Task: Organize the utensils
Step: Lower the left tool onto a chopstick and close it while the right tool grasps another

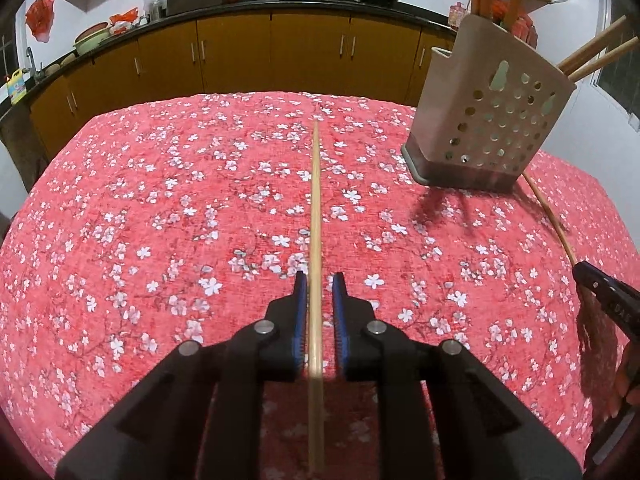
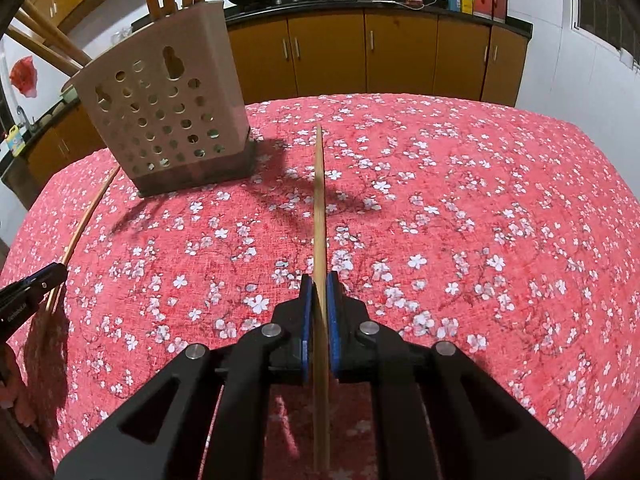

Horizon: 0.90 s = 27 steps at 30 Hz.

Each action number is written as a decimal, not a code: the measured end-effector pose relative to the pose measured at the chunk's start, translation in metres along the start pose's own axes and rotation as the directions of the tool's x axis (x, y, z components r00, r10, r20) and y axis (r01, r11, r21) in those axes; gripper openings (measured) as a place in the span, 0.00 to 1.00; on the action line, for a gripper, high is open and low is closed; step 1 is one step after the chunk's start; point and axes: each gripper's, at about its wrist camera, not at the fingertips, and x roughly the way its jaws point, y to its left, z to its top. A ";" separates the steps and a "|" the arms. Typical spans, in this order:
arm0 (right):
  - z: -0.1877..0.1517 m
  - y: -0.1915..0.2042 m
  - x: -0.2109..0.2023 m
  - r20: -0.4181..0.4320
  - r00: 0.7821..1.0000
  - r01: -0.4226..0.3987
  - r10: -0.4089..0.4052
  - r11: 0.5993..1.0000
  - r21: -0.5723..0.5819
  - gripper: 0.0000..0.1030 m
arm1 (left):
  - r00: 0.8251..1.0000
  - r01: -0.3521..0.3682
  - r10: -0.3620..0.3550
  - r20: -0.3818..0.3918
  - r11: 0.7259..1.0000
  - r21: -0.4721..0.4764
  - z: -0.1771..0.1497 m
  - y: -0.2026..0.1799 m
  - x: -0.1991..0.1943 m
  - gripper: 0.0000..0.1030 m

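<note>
I have a chopstick in each claw. In my right gripper (image 2: 320, 292) the blue pads are clenched on a wooden chopstick (image 2: 319, 200); its long axis runs straight away from me, out past the fingertips toward the far side of the table (image 2: 500, 184), its tip hanging above the flowered cloth. My left gripper (image 1: 320, 292) is different: its pads (image 1: 301, 300) stand slightly apart from the second chopstick (image 1: 315, 200), with a gap showing on both sides, so I read that claw as released, the stick merely lying between the jaws and pointing the same way, away from me.

The perforated utensil holder (image 2: 168, 112) is where both sticks belong, I judge. It stands on the far part of the table between my two hands: ahead and to the left of my right claw, ahead and to the right of my left one. Several chopsticks already lean out of its open top. Neither hand looks clearly nearer.

Both claws point forward and down at the cloth. To drop a stick in, I expect I must lift it above the holder's rim and tip it toward upright, tip down. The left stick needs a firm grasp first.
</note>
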 end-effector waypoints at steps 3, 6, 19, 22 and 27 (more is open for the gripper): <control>0.000 0.000 0.000 0.000 1.000 -0.002 0.002 1.000 0.001 0.09 | 1.000 0.004 -0.004 0.000 1.000 -0.003 0.000 0.002 0.000 0.15; 0.000 -0.001 0.000 0.000 1.000 -0.004 0.004 1.000 0.003 0.09 | 1.000 0.005 -0.005 0.001 1.000 -0.003 0.000 0.003 0.000 0.15; 0.001 -0.001 0.000 -0.001 1.000 -0.003 0.003 1.000 0.002 0.09 | 1.000 0.004 -0.004 0.001 1.000 -0.003 -0.001 0.002 0.000 0.15; -0.001 0.002 -0.001 0.000 1.000 0.014 -0.014 1.000 -0.012 0.09 | 1.000 -0.008 0.008 0.001 1.000 0.005 -0.002 0.001 -0.001 0.15; -0.004 0.003 -0.003 0.000 1.000 0.014 -0.014 1.000 -0.011 0.09 | 1.000 -0.028 0.028 -0.001 1.000 0.014 -0.008 -0.003 -0.005 0.15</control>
